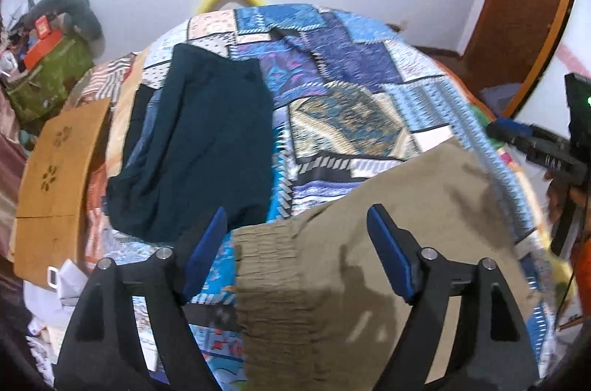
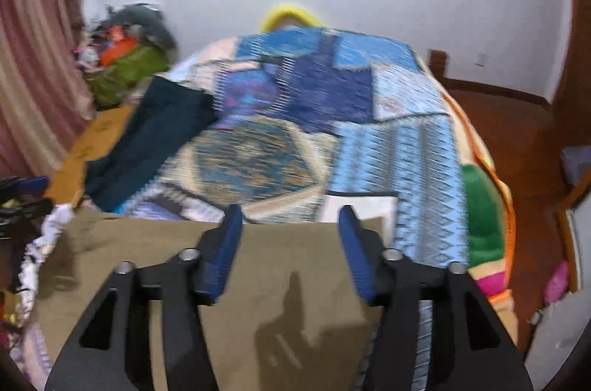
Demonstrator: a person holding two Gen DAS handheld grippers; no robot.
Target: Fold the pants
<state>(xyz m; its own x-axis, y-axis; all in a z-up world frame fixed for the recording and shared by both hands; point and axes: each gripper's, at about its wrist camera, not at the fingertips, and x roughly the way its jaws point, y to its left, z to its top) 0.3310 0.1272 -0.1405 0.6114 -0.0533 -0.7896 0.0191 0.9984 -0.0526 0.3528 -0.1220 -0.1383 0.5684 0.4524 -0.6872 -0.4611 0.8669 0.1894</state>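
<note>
Khaki pants (image 1: 369, 243) lie flat on the patchwork bedspread (image 1: 332, 77) at the near edge of the bed; their gathered elastic waistband (image 1: 269, 269) is at the left. My left gripper (image 1: 297, 219) is open above the waistband, its blue pads apart and holding nothing. My right gripper (image 2: 290, 215) is open above the far edge of the same khaki pants (image 2: 277, 280), also empty. The right gripper also shows at the right edge of the left wrist view (image 1: 539, 147).
A folded dark teal garment (image 1: 199, 147) lies on the bed's left side, seen also in the right wrist view (image 2: 155, 139). A cardboard sheet (image 1: 55, 176) lies left of it. Clutter is piled by the wall (image 1: 48, 58). A curtain (image 2: 33, 58) hangs at left.
</note>
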